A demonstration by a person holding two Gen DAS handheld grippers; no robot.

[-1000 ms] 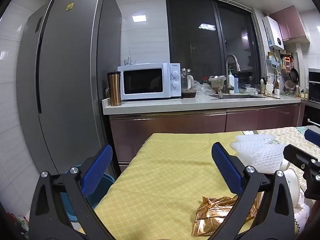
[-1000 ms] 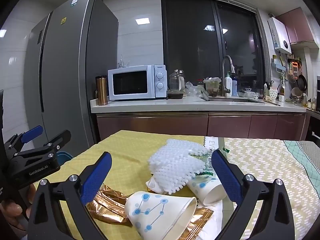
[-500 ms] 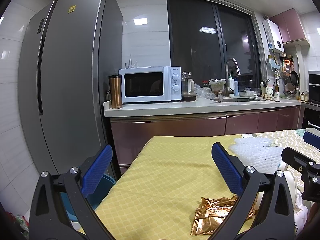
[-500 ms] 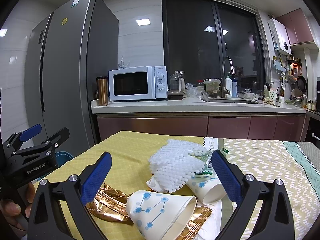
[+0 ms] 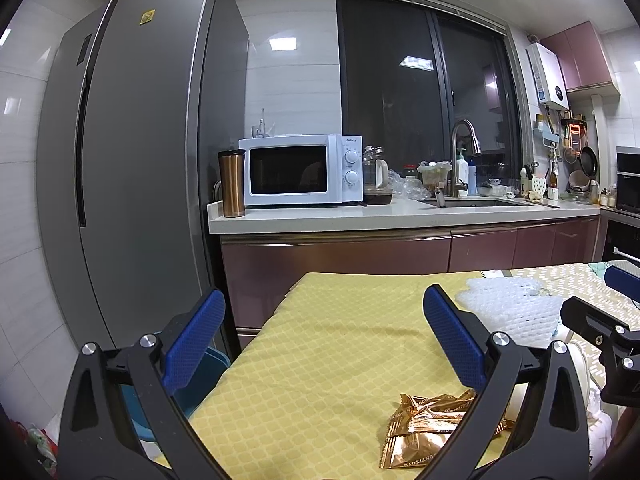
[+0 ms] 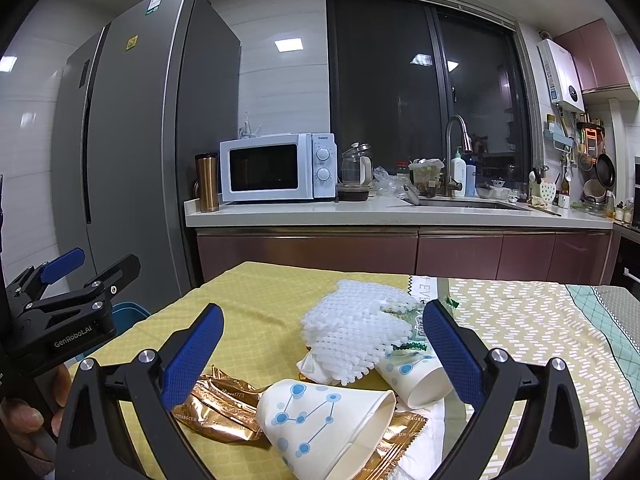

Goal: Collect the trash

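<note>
Trash lies in a heap on the yellow tablecloth (image 6: 256,300). A tipped paper cup with blue dots (image 6: 324,420) rests on gold snack wrappers (image 6: 216,412), beside a second tipped cup (image 6: 416,376) and white foam netting (image 6: 356,332). My right gripper (image 6: 320,352) hovers open just above this heap with nothing between its fingers. My left gripper (image 5: 320,340) is open over the cloth's left part, the gold wrappers (image 5: 428,432) low to its right and the foam netting (image 5: 512,312) further right. The left gripper (image 6: 72,280) also shows at the right wrist view's left edge.
A blue bin (image 5: 200,376) stands on the floor at the table's left end, next to the tall grey fridge (image 5: 132,160). Beyond the table runs a counter (image 5: 400,216) with a microwave (image 5: 300,170), a copper tumbler (image 5: 231,184) and a sink. A patterned cloth (image 6: 532,320) covers the table's right side.
Both views have shifted only slightly, as if the grippers rose or tilted a little. Both stay open and the trash has not moved.
</note>
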